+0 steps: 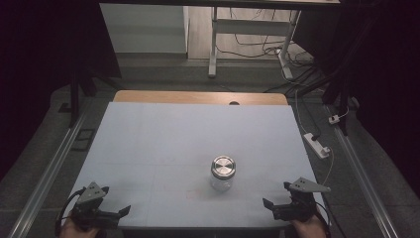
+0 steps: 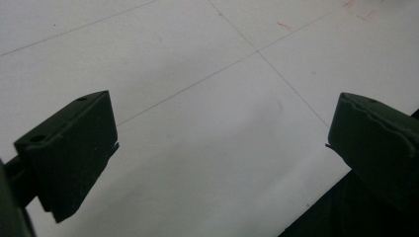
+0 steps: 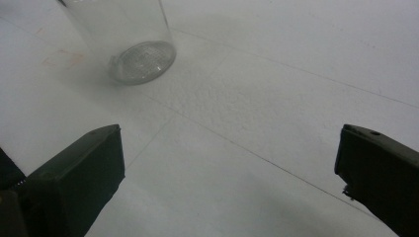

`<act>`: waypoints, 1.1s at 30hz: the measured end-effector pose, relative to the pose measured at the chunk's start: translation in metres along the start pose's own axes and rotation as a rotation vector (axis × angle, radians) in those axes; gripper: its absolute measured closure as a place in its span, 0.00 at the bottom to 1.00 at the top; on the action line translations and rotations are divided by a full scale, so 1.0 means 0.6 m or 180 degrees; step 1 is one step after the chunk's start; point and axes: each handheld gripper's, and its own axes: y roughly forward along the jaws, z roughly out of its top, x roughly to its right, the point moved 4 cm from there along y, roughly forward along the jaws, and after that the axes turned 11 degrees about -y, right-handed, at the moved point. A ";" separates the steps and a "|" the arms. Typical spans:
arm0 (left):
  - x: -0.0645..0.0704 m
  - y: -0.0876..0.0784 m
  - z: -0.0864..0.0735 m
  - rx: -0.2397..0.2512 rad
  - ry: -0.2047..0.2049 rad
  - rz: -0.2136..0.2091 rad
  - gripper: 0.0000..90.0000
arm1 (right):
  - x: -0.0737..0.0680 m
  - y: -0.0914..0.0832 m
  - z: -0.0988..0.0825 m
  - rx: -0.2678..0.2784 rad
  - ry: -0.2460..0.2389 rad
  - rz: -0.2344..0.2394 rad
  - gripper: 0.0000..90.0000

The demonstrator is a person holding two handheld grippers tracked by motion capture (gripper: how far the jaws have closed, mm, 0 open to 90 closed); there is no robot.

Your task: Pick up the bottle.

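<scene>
Left fingers: the two black fingers (image 2: 69,153) of the left gripper (image 1: 106,212) stand wide apart, with nothing between them but bare surface.
Right fingers: the black fingers (image 3: 74,177) of the right gripper (image 1: 276,207) are likewise spread wide and hold nothing.
Gripper positions: both rest at the near edge of the pale blue-white rectangular table mat (image 1: 148,144), the left at the near left corner, the right at the near right corner, each held by a hand at the bottom of the high view.
Work object: a clear glass jar with a round brushed-metal screw lid (image 1: 223,172) stands upright on the mat, right of centre and toward the near edge.
Object relation: the jar stands apart from both grippers, nearer the right one; in the right gripper view its glass base (image 3: 141,61) lies ahead and to the left of the jaw line.
Step in hand: judged as the start position; no contact with the jar is made yet.
Next move: judged to call for the right gripper to advance and swing toward the jar until the glass body sits between the spread fingers, then close level on the wall below the lid.
Left gripper role: probably to take the lid once the body is steadied; this is an estimate.
Handling note: smooth glass may slip, so a square grip seems advisable.
Markings: no brand, label or legible writing on jar or lid; faint reddish marks (image 2: 365,12) on the mat are unreadable.
</scene>
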 end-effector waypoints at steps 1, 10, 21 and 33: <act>0.000 0.000 0.000 -0.0003 -0.0003 0.0002 0.00 | 0.000 0.000 0.000 0.0002 -0.0002 0.0005 0.00; 0.000 0.001 0.000 -0.0009 -0.0008 0.0000 0.00 | 0.000 -0.004 0.002 0.0061 0.0005 0.0004 0.00; 0.000 0.001 0.000 -0.0012 -0.0008 0.0002 0.00 | -0.007 -0.008 0.013 0.0159 0.0014 0.0081 0.00; 0.000 0.001 0.000 -0.0012 -0.0011 0.0006 0.00 | -0.016 -0.002 0.022 0.0159 -0.0089 0.0138 0.00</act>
